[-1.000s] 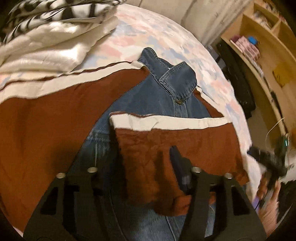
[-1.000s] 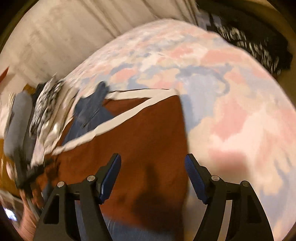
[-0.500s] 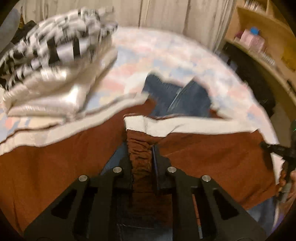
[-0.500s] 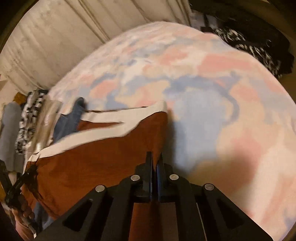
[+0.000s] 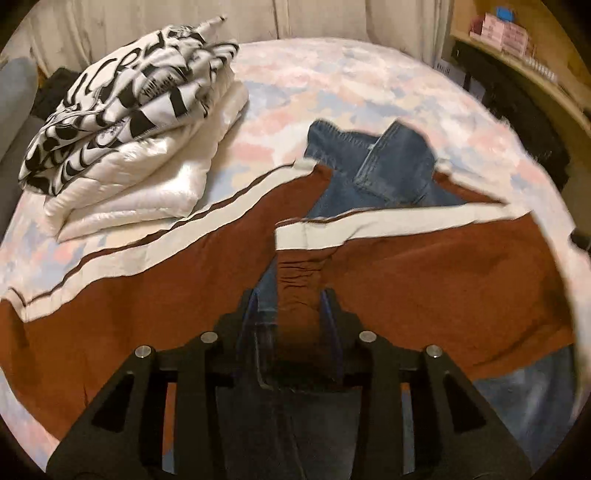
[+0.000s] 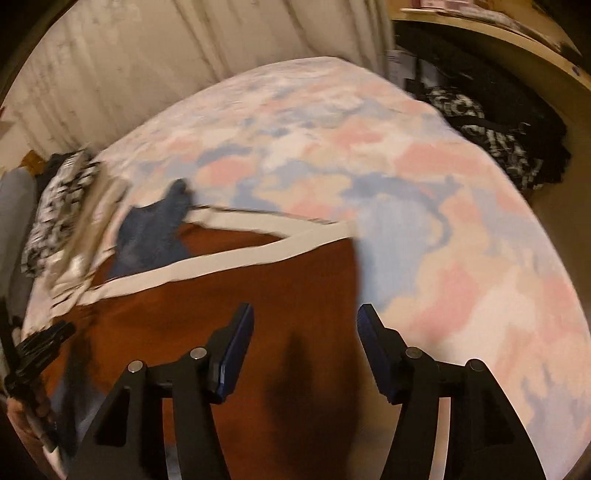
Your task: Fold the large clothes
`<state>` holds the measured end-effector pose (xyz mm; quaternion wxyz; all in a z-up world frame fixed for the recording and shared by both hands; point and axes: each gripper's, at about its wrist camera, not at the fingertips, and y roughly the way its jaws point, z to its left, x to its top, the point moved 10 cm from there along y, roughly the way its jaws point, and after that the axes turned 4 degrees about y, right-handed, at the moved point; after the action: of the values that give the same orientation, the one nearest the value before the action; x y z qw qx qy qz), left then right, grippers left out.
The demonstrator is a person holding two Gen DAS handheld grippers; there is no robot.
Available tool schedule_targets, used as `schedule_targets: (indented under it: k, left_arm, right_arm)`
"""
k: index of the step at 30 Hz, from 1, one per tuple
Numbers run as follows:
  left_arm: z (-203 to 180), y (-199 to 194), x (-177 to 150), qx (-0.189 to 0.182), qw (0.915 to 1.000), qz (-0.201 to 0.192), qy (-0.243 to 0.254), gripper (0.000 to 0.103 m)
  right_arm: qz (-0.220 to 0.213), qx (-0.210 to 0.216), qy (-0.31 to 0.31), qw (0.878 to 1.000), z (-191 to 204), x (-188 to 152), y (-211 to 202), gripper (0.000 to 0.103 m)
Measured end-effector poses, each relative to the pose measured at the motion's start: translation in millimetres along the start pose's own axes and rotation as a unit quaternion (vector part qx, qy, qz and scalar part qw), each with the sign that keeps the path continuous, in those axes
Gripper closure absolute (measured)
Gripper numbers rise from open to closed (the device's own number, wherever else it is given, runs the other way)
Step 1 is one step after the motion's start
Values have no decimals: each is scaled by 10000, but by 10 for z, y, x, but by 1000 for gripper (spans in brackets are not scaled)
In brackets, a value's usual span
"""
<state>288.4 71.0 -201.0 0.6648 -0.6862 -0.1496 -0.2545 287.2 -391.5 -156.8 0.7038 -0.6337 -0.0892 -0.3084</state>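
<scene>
Beyond my right tongs (image 6: pixel 304 347), the bed (image 6: pixel 424 206) lies bare to its far edge. On my left, a stack of folded clothes (image 5: pixel 129 147) blocks the bed's far corner. A shelf (image 5: pixel 524 70) bounds the right side.

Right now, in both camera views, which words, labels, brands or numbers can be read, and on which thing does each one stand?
None can be read with certainty.
Black-and-white garment on the folded white pile: large black script-like marks, but no letter is sure.
Pink boxes on the wooden shelf: any print is too small and blurred.
Denim jeans: no readable label shows.
Brown garment with cream band: no text shows.
</scene>
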Motion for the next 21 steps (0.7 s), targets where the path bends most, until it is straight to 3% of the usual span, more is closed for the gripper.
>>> schedule_targets:
  k: [2,5,7,10,12,15,19,20,21]
  left_arm:
    - [-114,-133,38,-330,9992,-103,-185,71]
    - [-334,-134,77,-439,9984,-183,-303,71]
    - [-538,51,49,-477,9981,-26,-388,71]
    - [-806,329,-143,-603,9962,392,-481,71]
    - [-888,477,-315,-424,9965,615,-365,71]
    - [-948,443,-400,-121,9991,382,142,70]
    - [-903,418,-443,-257,9990,345,115,68]
    - [-887,406,-449,-343,9988,336,32,68]
    - [-863,401,-447,-391,9987,322,-15,68]
  right_arm:
    - [71,293,-166,9994,373,-168,5,44]
    - [317,759,-436,9957,972,-476,126,44]
    - [586,1054,-622,9907,1403,-767,276,44]
    - [983,1052,-734,9869,1693,-1169,530,44]
    - [1097,870,-791,9870,1668,-1351,623,44]
    - [914,580,-864,9904,1392,-1402,563,49]
    - [391,-568,-590,9959,502,-1258,352,52]
    - [395,-397,-355,9978,358,-1251,319,60]
    - [417,-266,-169,9986,266,-1244,314,62]
